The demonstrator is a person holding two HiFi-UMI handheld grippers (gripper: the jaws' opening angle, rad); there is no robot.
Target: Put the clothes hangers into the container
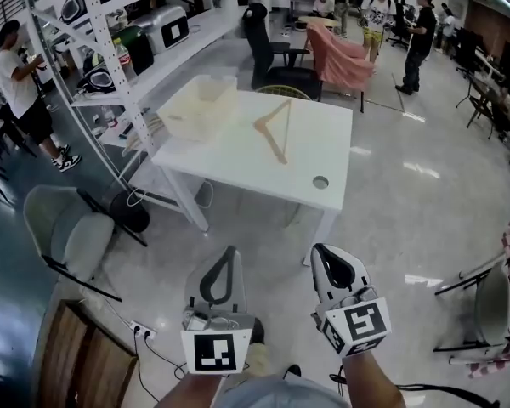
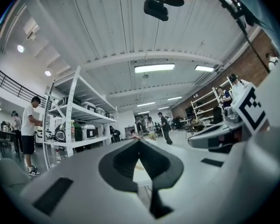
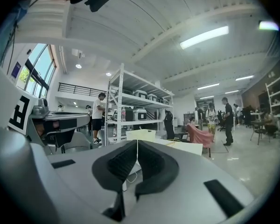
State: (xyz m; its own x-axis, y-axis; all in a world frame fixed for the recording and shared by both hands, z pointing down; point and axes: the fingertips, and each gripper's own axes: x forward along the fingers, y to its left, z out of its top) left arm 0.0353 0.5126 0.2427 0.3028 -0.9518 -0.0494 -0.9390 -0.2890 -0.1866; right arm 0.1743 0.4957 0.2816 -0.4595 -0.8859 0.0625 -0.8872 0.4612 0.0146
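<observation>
Hanger (image 1: 274, 130) lies flat on the tabletop (image 1: 238, 164), just beside the container (image 1: 200, 104).
My left tool (image 1: 229, 253) and right tool (image 1: 322, 250) are pinched shut, empty, well short of it; I'd open one wide, come in low, pinch one arm.

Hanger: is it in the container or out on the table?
Out. The wooden hanger lies flat on the white table, to the right of the container in the head view and apart from it.

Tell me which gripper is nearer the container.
Left. The left gripper is short of the table, roughly in line with the container; the right gripper sits farther to its right.
</observation>
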